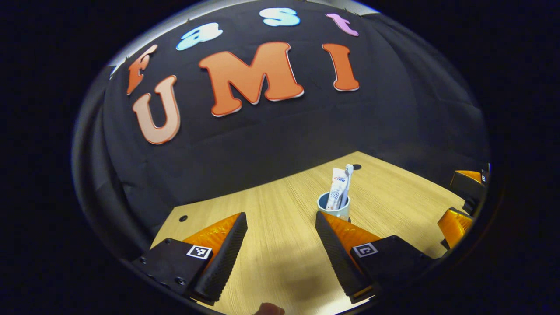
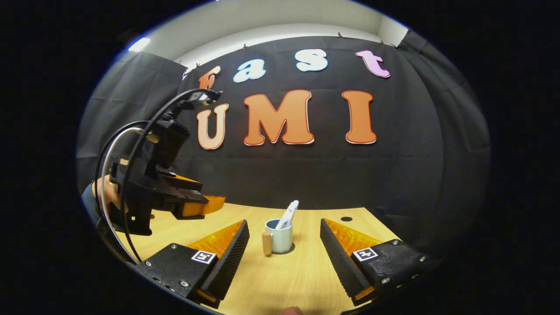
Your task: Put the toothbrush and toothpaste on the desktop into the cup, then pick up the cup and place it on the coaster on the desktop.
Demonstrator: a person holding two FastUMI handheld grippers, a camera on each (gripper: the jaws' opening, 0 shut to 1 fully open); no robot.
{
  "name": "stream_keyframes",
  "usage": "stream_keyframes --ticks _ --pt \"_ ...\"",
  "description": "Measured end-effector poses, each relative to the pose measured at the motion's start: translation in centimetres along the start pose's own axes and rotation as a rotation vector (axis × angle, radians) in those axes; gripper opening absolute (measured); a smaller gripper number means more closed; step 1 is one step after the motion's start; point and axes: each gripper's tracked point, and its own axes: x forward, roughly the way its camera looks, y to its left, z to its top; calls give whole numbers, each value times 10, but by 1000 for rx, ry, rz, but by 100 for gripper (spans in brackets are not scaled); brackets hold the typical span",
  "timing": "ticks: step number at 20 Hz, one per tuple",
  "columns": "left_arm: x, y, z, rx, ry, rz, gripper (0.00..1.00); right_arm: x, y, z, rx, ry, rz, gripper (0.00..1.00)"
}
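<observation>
Nearest us, the right gripper [image 2: 284, 258] spreads its jaws wide over the wooden desktop [image 2: 302, 280], empty. Just beyond stands the pale blue cup [image 2: 280, 238], toothpaste tube [image 1: 337, 188] and toothbrush [image 1: 348, 181] upright inside. Our left gripper [image 1: 280, 249] is equally wide, holding nothing.

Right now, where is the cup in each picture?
Left gripper view: the cup sits right of centre, low, just past the tip of that claw's right finger, with the toothpaste standing in it.
Right gripper view: the cup sits at bottom centre, between that claw's two open fingers.
Shared landmark: the dark round hole in the desk beyond the cup.
</observation>
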Motion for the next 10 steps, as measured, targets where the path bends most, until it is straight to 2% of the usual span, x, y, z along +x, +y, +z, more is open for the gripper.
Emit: stream_keyframes --ticks 6,10 --pt "-54 75 -8 -76 -182 160 100 8 39 13 -26 -41 26 98" --pt "-87 108 -18 -54 -253 209 100 9 62 8 -53 -27 63 98"
